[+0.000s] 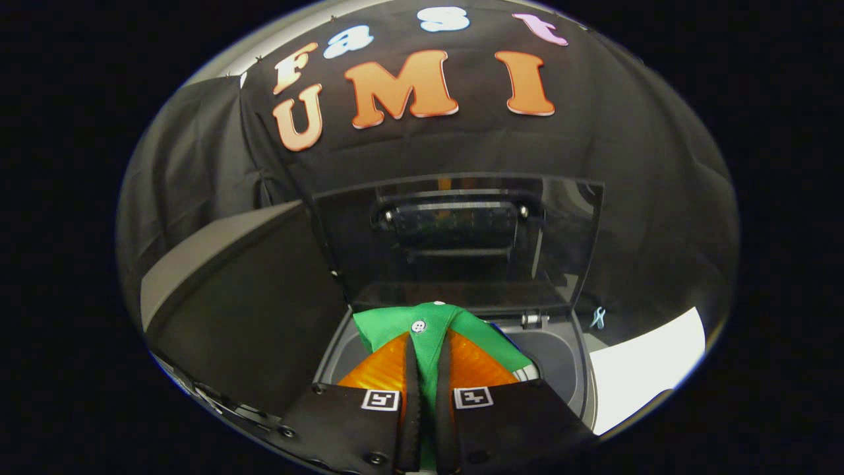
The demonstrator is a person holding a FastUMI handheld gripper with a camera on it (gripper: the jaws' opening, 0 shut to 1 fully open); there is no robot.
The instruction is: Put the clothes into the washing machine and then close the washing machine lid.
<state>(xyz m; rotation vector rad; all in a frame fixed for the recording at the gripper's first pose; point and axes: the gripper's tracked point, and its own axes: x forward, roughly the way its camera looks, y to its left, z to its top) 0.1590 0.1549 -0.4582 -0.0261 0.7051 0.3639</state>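
A green garment [432, 330] with a white button is pinched between my two fingers, and my gripper [425, 343] is shut on it. The cloth bunches up past the fingertips and hangs over the open mouth of the washing machine [560, 359], whose grey rim shows on both sides of the fingers. The machine's dark, see-through lid [458, 244] stands raised just beyond the opening, with its handle near the top. The drum below the garment is hidden by the cloth and my fingers.
The machine's dark top panel [250, 310] stretches away beside the opening on one side. On the other side lies a white surface [643, 366]. A small light blue clip [597, 318] sits by the lid's hinge corner.
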